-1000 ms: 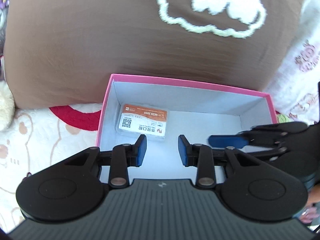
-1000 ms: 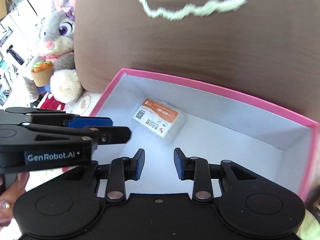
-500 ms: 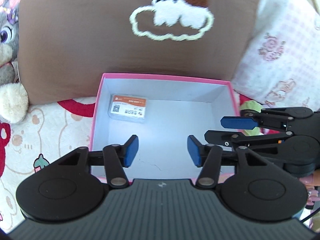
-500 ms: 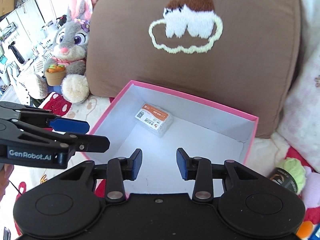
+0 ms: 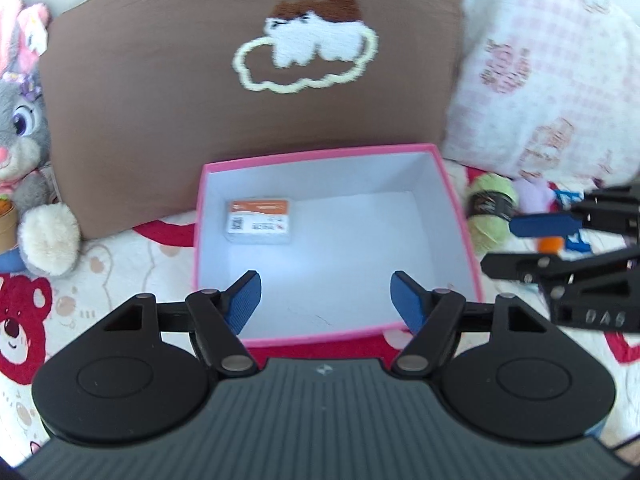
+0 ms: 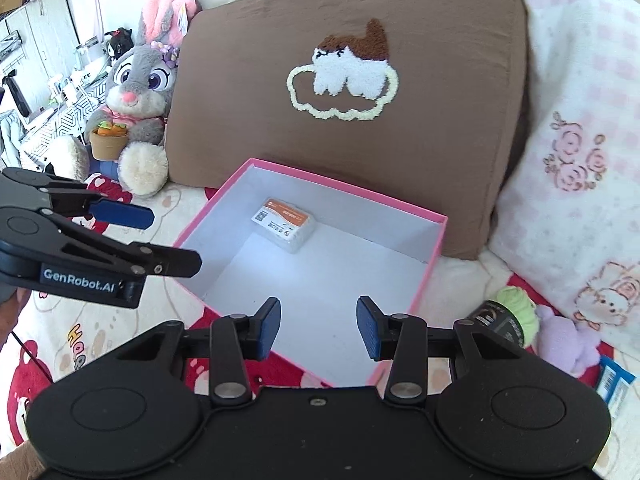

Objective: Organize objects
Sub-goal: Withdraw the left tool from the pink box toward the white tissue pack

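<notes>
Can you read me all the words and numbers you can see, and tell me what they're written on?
"GenRobot.AI": white letters on the side of the left gripper.
Raised characters on the side of the right gripper: too blurred to read surely.
Orange and white label with a square code on the small packet inside the pink box: print too small to read.
Black band around the green yarn: text too small to read.

Matt pink cardboard box (image 5: 336, 336), brown cloth pillow (image 5: 180, 92), fuzzy green yarn (image 5: 486, 216).

Packet (image 5: 259, 221) label too small, blurred.
</notes>
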`<state>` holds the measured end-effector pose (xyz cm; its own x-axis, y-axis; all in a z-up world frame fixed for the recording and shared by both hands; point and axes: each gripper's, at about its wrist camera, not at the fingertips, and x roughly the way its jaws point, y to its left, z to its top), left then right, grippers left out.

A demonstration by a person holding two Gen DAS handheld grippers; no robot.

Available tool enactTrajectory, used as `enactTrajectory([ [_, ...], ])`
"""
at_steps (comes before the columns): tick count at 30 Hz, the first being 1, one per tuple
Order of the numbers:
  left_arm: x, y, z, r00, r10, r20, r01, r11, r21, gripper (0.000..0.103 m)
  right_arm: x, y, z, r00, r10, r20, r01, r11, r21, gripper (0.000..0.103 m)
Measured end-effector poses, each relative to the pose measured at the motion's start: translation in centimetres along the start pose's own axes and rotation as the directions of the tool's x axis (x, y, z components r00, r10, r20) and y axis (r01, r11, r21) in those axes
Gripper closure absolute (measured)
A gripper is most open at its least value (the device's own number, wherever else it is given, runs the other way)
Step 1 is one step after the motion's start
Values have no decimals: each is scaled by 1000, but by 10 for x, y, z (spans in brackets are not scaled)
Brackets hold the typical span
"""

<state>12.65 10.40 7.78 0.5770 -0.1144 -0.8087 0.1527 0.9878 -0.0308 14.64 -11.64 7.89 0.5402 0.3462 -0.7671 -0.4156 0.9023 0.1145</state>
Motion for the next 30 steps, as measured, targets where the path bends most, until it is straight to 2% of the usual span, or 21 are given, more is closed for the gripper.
enactTrajectory([
  [6, -15, -6, -17, 1000, -2, 19, 1, 1000, 16, 30, -40, -9, -17, 1000, -28, 0, 28, 999, -17, 55],
  [13, -42, -33, -28, 996, -90, 29, 87, 993, 80, 29, -87, -22, -38, 997, -51, 50, 51, 999, -8, 53],
  [16, -48, -50, -33, 988, -157, 2, 156, 982, 104, 29, -100, -25, -48, 996, -51, 67, 52, 999, -6, 51],
  [20, -49, -67, -40, 969, -244, -48, 247, 964, 97, 29, -105, -25, -63, 996, -63, 60, 64, 998, -10, 50],
  [30, -41, -98, -48, 943, -310, -122, 323, 941, 100, 29, -108, -31, -112, 997, -79, 25, 79, 997, -25, 48],
])
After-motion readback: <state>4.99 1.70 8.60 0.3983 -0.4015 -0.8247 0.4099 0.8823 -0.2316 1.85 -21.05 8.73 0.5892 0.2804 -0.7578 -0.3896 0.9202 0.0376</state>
